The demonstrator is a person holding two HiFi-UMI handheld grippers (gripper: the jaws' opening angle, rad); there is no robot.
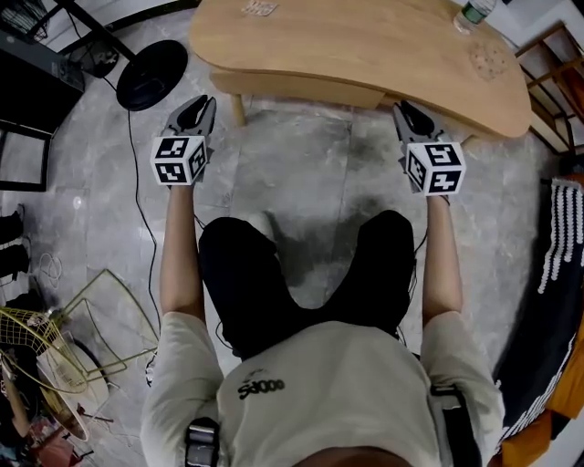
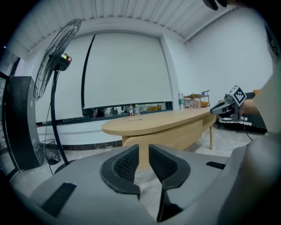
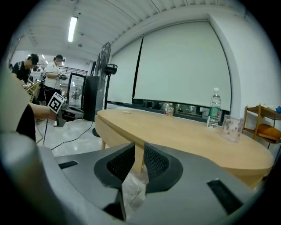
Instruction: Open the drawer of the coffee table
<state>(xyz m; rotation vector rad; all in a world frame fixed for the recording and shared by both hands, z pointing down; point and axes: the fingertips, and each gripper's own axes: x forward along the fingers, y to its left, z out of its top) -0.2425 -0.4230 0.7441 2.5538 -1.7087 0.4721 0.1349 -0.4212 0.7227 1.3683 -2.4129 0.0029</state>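
The light wooden coffee table (image 1: 365, 46) stands across the top of the head view. A thicker wooden box, the drawer (image 1: 301, 88), hangs below its near edge. It also shows in the left gripper view, where the drawer front (image 2: 175, 134) is plain wood with no handle visible. My left gripper (image 1: 203, 102) hovers over the floor just short of the table's left end, jaws a little apart and empty. My right gripper (image 1: 400, 108) hangs by the near edge further right, also slightly open and empty. The left gripper's jaws point at the table side, and the right gripper's jaws at a table leg (image 3: 137, 156).
A black fan base (image 1: 151, 75) with its cable sits left of the table. A water bottle (image 1: 474, 11) and a clear cup (image 1: 488, 59) stand on the table's right end. A wooden shelf (image 1: 552, 73) is at right, and a gold wire frame (image 1: 82, 337) is near left. People (image 3: 55, 74) stand far off.
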